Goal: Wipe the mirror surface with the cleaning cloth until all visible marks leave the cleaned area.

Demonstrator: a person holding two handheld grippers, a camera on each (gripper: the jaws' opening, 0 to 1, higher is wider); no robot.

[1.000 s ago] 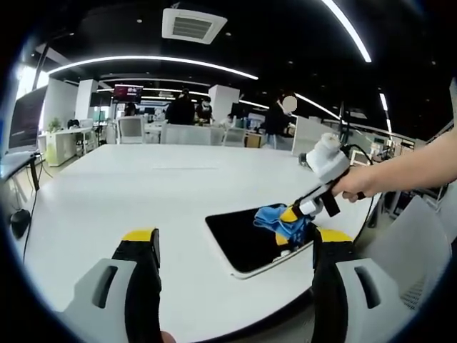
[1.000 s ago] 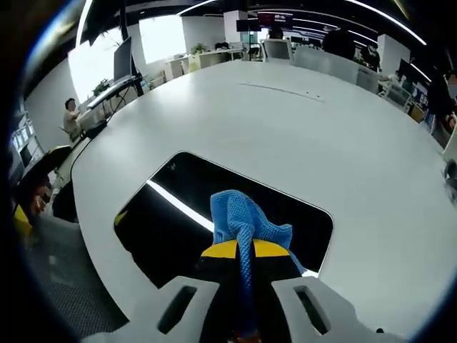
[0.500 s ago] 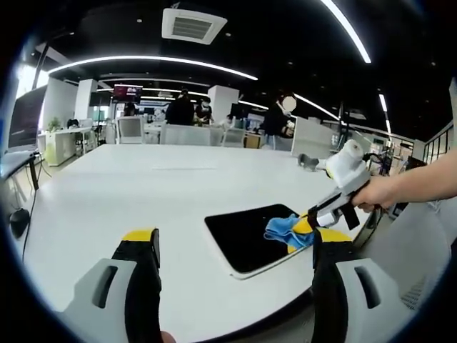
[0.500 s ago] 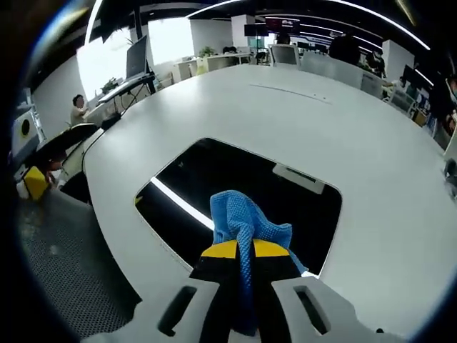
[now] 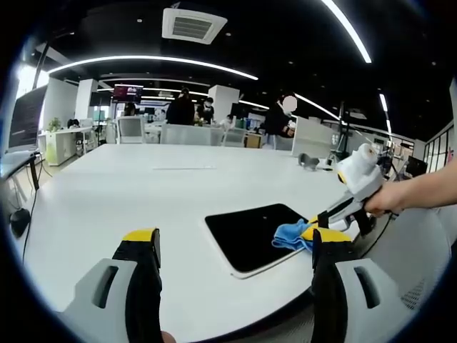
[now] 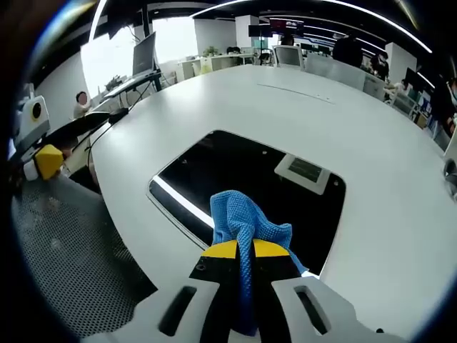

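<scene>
The mirror (image 5: pixel 243 232) is a dark rounded slab lying flat on the white table (image 5: pixel 157 193), near its front edge. My right gripper (image 5: pixel 319 226) comes in from the right in the left gripper view, held by a hand (image 5: pixel 389 202). It is shut on the blue cleaning cloth (image 5: pixel 291 234), which rests at the mirror's right edge. In the right gripper view the cloth (image 6: pixel 246 218) bunches above the shut jaws of the right gripper (image 6: pixel 243 249), at the near edge of the mirror (image 6: pixel 235 175). My left gripper (image 5: pixel 234 239) hangs open before the mirror, holding nothing.
Ceiling lights reflect in the mirror. The left gripper (image 6: pixel 39 146) shows at the left of the right gripper view. A mesh chair (image 6: pixel 64 250) stands by the table edge. A small dark object (image 5: pixel 307 161) sits far back; people and desks stand behind.
The right gripper has dragged the cloth across the mirror toward its right edge in the left gripper view. The left gripper has stayed still and open.
</scene>
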